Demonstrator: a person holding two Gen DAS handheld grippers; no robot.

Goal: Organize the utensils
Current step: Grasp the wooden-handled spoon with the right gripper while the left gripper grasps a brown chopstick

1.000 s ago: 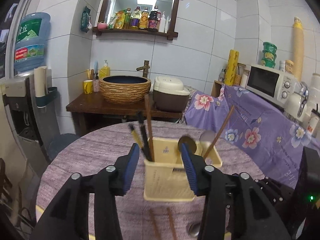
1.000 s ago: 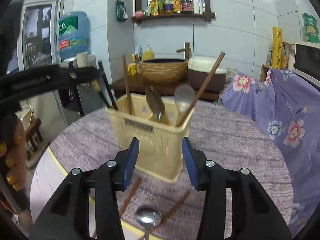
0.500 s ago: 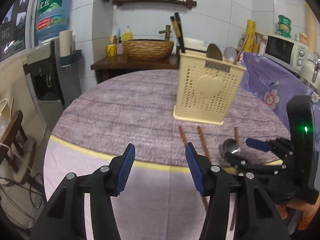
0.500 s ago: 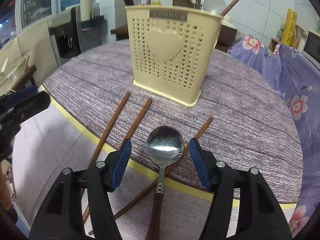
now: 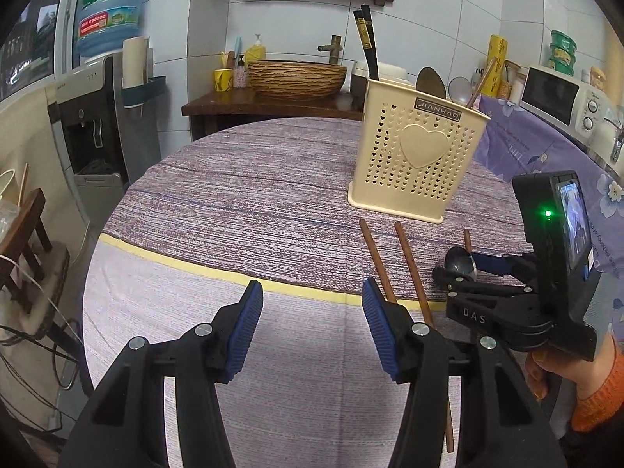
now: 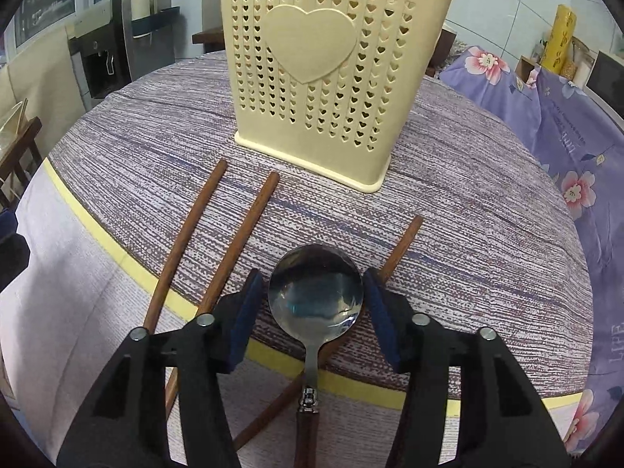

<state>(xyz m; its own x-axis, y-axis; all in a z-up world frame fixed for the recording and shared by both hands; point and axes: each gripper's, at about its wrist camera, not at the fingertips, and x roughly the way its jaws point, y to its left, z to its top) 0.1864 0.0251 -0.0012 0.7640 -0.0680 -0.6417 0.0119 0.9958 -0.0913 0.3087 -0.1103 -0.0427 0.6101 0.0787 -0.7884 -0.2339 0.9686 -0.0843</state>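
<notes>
A cream perforated utensil holder (image 5: 417, 163) (image 6: 323, 74) stands on the round table and holds black chopsticks (image 5: 368, 45), spoons and a brown chopstick. Three brown chopsticks (image 6: 195, 234) (image 5: 409, 269) lie on the cloth in front of it. A metal spoon (image 6: 316, 296) with a wooden handle lies among them, bowl up. My right gripper (image 6: 310, 296) is open, low over the table, its blue pads either side of the spoon's bowl. My left gripper (image 5: 310, 327) is open and empty, above the table's front edge, left of the chopsticks.
The table has a purple woven cloth (image 5: 253, 202) with a yellow border. A water dispenser (image 5: 97, 117) stands at the left, a wooden stand with a basket basin (image 5: 296, 78) behind, and a flowered cloth with a microwave (image 5: 561, 97) at the right.
Both grippers have drawn back from the holder and dropped toward the table's front edge. My right gripper has come down around the spoon's bowl.
</notes>
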